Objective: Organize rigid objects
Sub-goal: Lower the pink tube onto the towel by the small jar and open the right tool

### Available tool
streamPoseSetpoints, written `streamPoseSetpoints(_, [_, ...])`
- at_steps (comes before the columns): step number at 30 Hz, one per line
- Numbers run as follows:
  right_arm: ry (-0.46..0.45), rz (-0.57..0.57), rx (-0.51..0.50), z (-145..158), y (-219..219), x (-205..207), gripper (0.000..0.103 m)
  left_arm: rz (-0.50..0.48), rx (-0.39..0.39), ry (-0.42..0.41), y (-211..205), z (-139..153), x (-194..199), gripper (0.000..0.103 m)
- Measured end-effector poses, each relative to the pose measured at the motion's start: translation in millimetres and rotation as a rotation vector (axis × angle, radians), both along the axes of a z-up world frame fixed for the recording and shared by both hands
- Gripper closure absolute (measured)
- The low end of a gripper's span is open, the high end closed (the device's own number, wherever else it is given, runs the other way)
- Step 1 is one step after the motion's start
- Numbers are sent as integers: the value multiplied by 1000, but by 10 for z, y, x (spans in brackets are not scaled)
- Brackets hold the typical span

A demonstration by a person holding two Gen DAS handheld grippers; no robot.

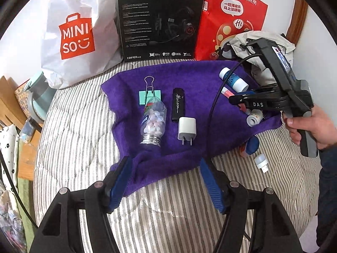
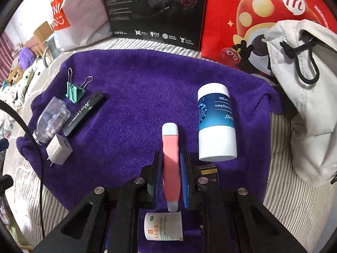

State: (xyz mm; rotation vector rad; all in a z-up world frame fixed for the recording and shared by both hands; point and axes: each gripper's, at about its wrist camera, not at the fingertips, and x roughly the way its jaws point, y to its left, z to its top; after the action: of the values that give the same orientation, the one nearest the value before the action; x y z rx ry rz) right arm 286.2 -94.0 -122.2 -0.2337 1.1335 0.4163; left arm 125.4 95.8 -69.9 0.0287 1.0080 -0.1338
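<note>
Jaws of the right gripper point(image 2: 171, 181) are clamped on a pink tube point(image 2: 170, 164); left gripper point(image 1: 164, 181) jaws are held apart, empty, over the purple towel point(image 1: 202, 80).

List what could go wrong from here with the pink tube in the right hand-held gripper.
1. The right hand-held gripper clamps the pink tube near its middle; the rounded body might slip or pivot when lifted.
2. The blue-and-white bottle lies close beside it; a sideways swing could roll it.
3. The small white jar sits under the gripper and may get knocked.
</note>
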Motion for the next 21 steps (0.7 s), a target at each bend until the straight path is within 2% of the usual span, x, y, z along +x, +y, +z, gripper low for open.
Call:
streamPoseSetpoints(9, [1, 43, -33, -23, 90, 18, 86, 9, -27, 3, 31, -8, -53, 38])
streamPoseSetpoints(12, [18, 58, -39, -20, 91, 38, 82, 15, -31, 2, 40, -3, -85, 38])
streamPoseSetpoints(17, [10, 66, -18, 121, 9, -70, 81, 22, -31, 1, 37, -36, -138, 38])
streamPoseSetpoints(19, [-10, 64, 4, 256, -77, -189, 74, 31, -30, 10, 38, -76, -150, 38])
streamPoseSetpoints(21, [-31, 60, 12, 369, -160, -316, 59, 41, -35, 17, 39, -119, -166, 38])
